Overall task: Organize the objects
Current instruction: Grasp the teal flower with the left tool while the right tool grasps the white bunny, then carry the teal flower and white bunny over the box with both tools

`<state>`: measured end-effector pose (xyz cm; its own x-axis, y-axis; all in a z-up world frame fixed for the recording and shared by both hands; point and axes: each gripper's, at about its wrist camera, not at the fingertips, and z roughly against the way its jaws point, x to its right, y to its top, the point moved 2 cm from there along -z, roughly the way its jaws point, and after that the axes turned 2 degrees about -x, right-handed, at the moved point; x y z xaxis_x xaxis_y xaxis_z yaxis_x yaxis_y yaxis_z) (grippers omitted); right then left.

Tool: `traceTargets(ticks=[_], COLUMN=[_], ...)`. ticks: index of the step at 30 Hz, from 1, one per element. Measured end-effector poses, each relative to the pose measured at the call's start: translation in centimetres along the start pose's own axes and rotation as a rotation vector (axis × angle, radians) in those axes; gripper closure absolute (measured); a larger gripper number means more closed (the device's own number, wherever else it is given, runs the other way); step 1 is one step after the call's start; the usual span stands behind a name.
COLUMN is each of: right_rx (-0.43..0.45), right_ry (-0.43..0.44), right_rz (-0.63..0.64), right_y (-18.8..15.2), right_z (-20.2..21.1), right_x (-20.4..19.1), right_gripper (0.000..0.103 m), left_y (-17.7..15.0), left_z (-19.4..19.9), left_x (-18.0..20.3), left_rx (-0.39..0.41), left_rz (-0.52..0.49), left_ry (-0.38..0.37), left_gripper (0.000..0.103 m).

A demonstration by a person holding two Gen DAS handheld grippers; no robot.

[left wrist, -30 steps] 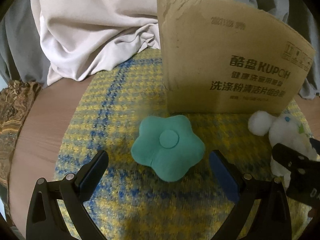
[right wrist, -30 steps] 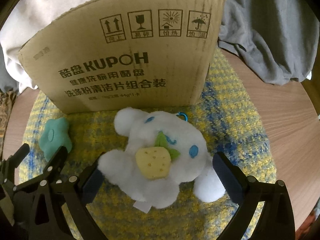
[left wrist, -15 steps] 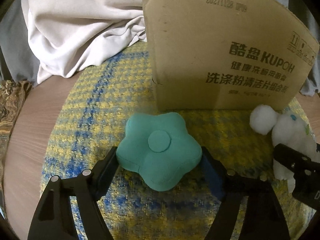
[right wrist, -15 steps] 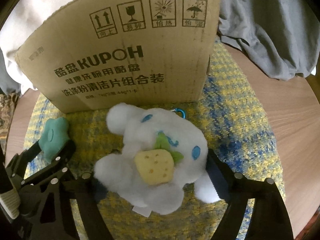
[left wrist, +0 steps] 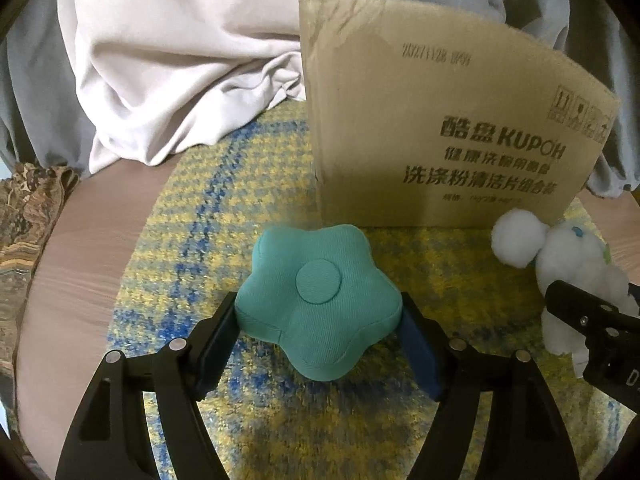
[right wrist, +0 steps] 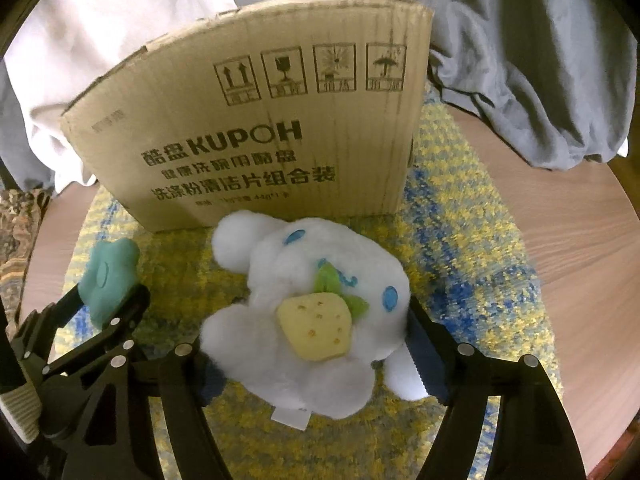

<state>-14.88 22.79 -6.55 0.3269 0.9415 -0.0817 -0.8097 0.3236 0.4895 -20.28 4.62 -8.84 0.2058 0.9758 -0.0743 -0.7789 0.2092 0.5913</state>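
Left gripper point(left wrist: 320, 320) just closed, pads pressing green flower cushion point(left wrist: 318, 296) on mat point(left wrist: 192, 248), near box point(right wrist: 256, 140); right gripper point(right wrist: 308, 344) likewise squeezing white plush point(right wrist: 320, 300). Both soft, light, squashy; best gripped mid-body

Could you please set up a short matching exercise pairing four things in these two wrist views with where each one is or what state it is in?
Things:
1. green flower cushion
2. white plush toy
3. cardboard box
4. grey cloth

Place or state:
A. stands upright on the yellow and blue mat, behind both soft toys
B. pressed between the fingers of the left gripper
C. heaped on the wooden table, to the right of the box
D. pressed between the fingers of the right gripper

Pairs: 1-B, 2-D, 3-A, 4-C
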Motion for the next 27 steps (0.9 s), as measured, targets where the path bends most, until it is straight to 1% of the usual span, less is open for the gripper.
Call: traceTargets(ticks=[3,6,13,27], right_rx=[0.014,0.028,0.065,0.142], right_ry=[0.0,0.001,0.002,0.017], right_rz=[0.002,0.001,0.0,0.007], right_y=[-0.1,0.8,0.5,1.0], right_z=[0.7,0.8,3.0,6.5], right_x=[0.0,0.3,0.0,-0.3], right_gripper=[0.027,0.027,0.027,0.027], left_y=[0.2,0.4,0.9,2.2], left_z=[0.8,1.6,3.8,8.0], left_x=[0.1,0.1,0.5,0.9], left_rx=[0.013,0.026,0.069,0.145], left_rz=[-0.002,-0.001,-0.007,-0.005], left_ry=[0.002,-0.001,-0.01,-0.02], left_gripper=[0.028,0.028,0.028,0.028])
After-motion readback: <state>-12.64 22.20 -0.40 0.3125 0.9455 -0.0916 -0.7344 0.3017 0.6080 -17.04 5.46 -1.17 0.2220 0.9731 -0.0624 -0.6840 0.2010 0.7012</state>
